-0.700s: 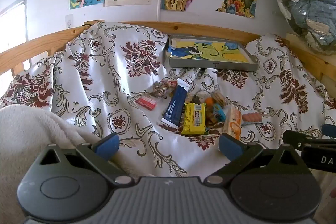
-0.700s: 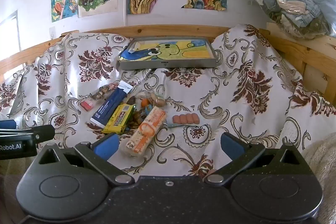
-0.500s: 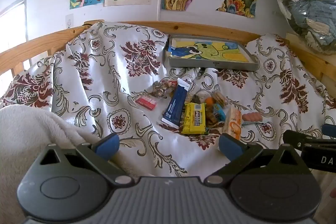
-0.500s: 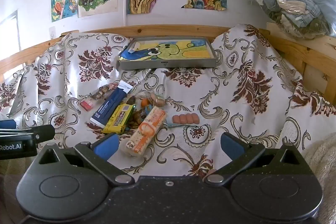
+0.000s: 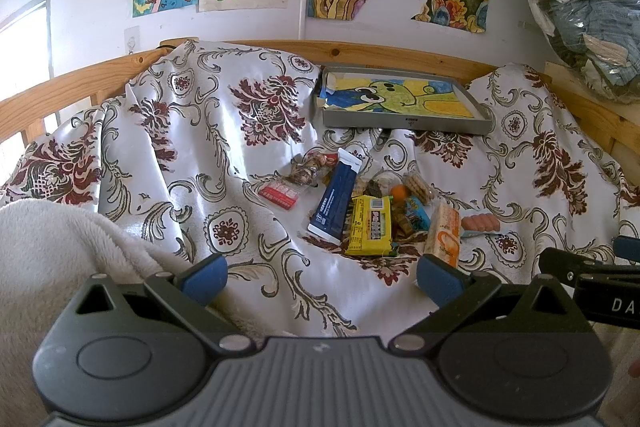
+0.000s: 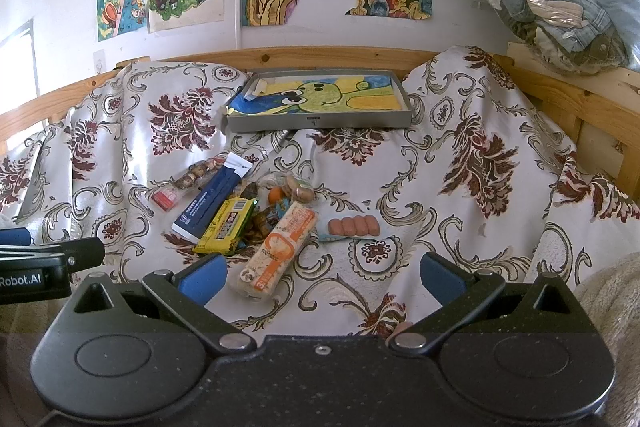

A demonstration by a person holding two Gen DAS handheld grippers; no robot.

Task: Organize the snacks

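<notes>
Several small snacks lie in a loose heap on the flowered bedcover [image 6: 460, 219], in front of the grey tray [image 6: 320, 121] that stands further back against the wooden rail.

Leftmost in the right wrist view is a small red-and-white packet [image 6: 165, 198], light and flat, best pinched across its short edge. Just beside it lies a clear bag of brown nuggets [image 6: 196, 174]; it looks crinkly and slippery, so the sealed end is the safer hold. The long dark blue packet [image 6: 210, 201] looks stiff enough to grip at mid-length. The yellow bar [image 6: 226, 225] rests partly on loose wrapped sweets [image 6: 276, 197], which would probably scatter if nudged. The orange-and-white cracker pack [image 6: 278, 251] lies nearest the right gripper [image 6: 320, 279] and is likely brittle inside; a gentle squeeze across its width suits it. Rightmost, apart from the heap, sits a strip of small sausages [image 6: 353, 226], soft and light, on slack cloth that may bunch.

Both tools hang short of the pile with jaws spread wide and empty: the left gripper [image 5: 320, 275] as well as the right.
</notes>
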